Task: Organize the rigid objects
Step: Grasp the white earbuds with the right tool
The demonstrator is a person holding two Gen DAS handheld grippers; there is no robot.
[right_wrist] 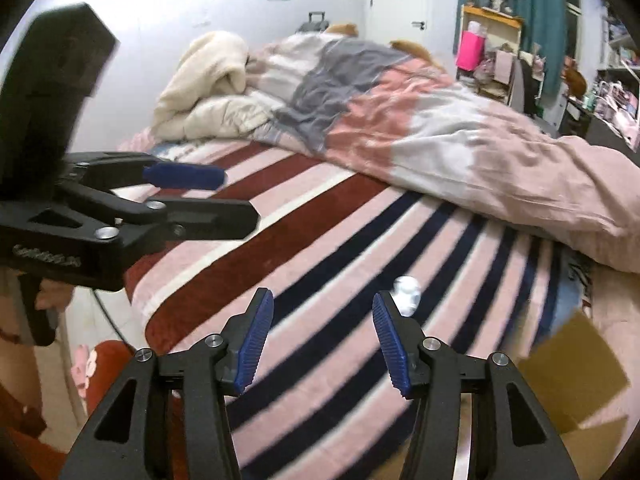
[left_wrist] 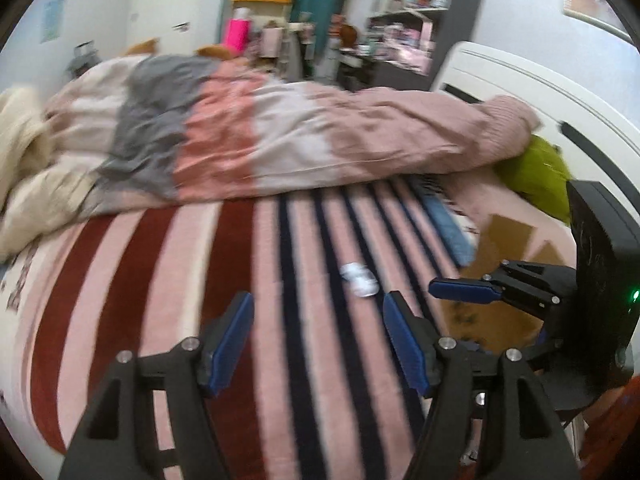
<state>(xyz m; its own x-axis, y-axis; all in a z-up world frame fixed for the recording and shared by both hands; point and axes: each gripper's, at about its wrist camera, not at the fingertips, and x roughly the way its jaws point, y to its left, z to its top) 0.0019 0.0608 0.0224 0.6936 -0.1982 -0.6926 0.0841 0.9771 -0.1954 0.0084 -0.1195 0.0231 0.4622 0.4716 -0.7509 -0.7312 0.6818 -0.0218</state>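
A small white object (left_wrist: 359,278) lies on the striped blanket (left_wrist: 240,280), ahead and a little right of my left gripper (left_wrist: 318,340), which is open and empty. The right gripper shows from the side in the left wrist view (left_wrist: 464,292). In the right wrist view the same white object (right_wrist: 406,292) lies just past the right fingertip of my right gripper (right_wrist: 322,340), which is open and empty. The left gripper shows in that view at the left (right_wrist: 200,192), open. A cardboard box (right_wrist: 576,368) with open flaps sits at the right.
A rumpled pink, grey and white duvet (left_wrist: 280,136) covers the far half of the bed. A cream blanket (right_wrist: 208,84) is bunched at the left. A green cushion (left_wrist: 536,172) lies by the white headboard (left_wrist: 520,92). Shelves and clutter stand behind the bed.
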